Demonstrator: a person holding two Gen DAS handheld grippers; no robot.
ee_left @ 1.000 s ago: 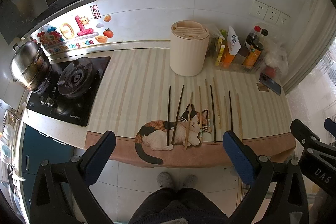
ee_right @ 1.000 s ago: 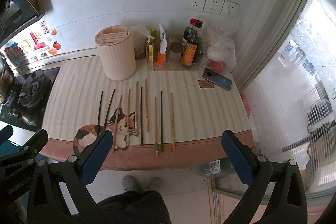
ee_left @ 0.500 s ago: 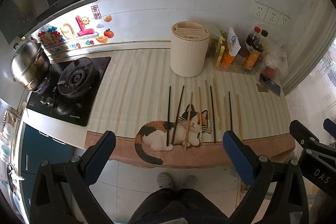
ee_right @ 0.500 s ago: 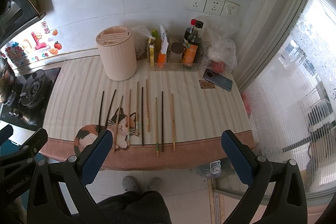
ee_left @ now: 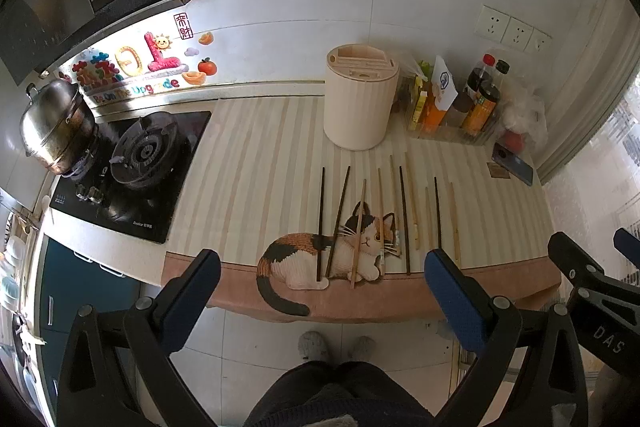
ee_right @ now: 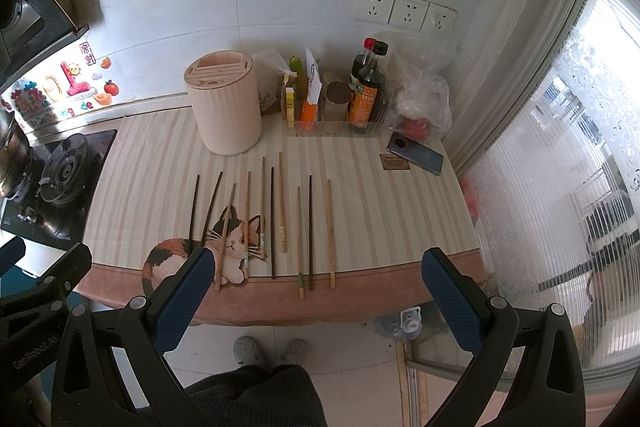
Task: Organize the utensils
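A: Where do the chopsticks (ee_left: 402,217) lie relative to the jaws?

B: On the striped mat (ee_left: 256,167), in a loose row just above frame centre in both wrist views. Ten or so, dark and pale mixed, side by side but not paired. Long axes run roughly bottom-to-top of the frame, near ends by the mat's brown front edge, far ends toward the cream holder (ee_left: 360,99) at upper centre.

A: Jaw state?

B: Left gripper (ee_left: 320,291) spread wide, nothing between the pads. Right gripper (ee_right: 316,287) likewise spread and empty. Both hang off the counter's front edge, well apart from the sticks.

A: Which is nearer?

B: In the right wrist view the row sits between the two pads, the pale stick (ee_right: 330,233) at the row's right end included. In the left view the two dark sticks (ee_left: 330,223) at left are central. Judgement: each takes its own end. The jaws' opening already lies across the stick axis.
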